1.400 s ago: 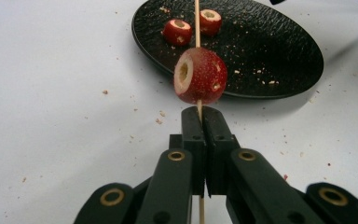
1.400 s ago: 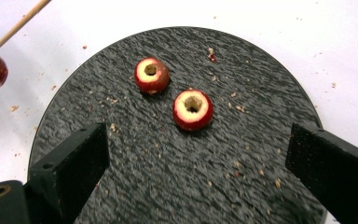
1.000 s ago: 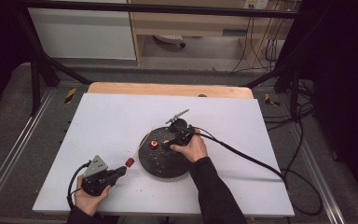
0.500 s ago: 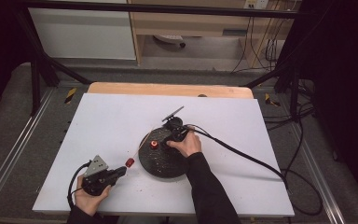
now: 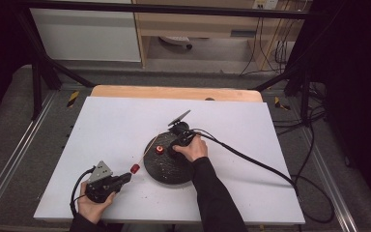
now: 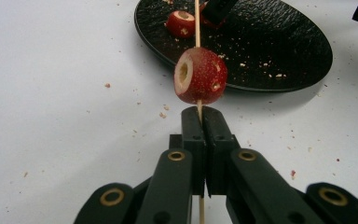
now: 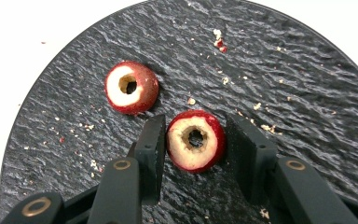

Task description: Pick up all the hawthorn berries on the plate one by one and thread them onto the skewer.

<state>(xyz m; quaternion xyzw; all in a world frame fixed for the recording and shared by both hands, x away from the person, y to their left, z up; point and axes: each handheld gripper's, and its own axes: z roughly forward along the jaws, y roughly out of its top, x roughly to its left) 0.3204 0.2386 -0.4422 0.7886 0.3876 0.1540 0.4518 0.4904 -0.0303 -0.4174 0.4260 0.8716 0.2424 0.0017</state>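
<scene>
My left gripper (image 6: 200, 114) is shut on a thin wooden skewer (image 6: 196, 28) that carries one cored red fruit (image 6: 199, 75) just past the jaw tips. From above, that gripper (image 5: 127, 177) rests at the table's near left, and its skewer points toward the black plate (image 5: 166, 171). Over the plate, my right gripper (image 7: 195, 135) has just been closing its jaws, and both pads now touch a second cored red fruit (image 7: 196, 140). A third cored fruit (image 7: 130, 87) lies loose on the plate beside it, seen from above as a red spot (image 5: 159, 150).
Crumbs are scattered over the plate (image 7: 270, 70) and the white tabletop (image 5: 101, 125). A black cable (image 5: 251, 162) trails from the right gripper across the table to the right. A wooden strip (image 5: 174, 92) runs along the far edge.
The right hand has shifted a little to the left over the plate. The left gripper and its skewer have stayed where they were.
</scene>
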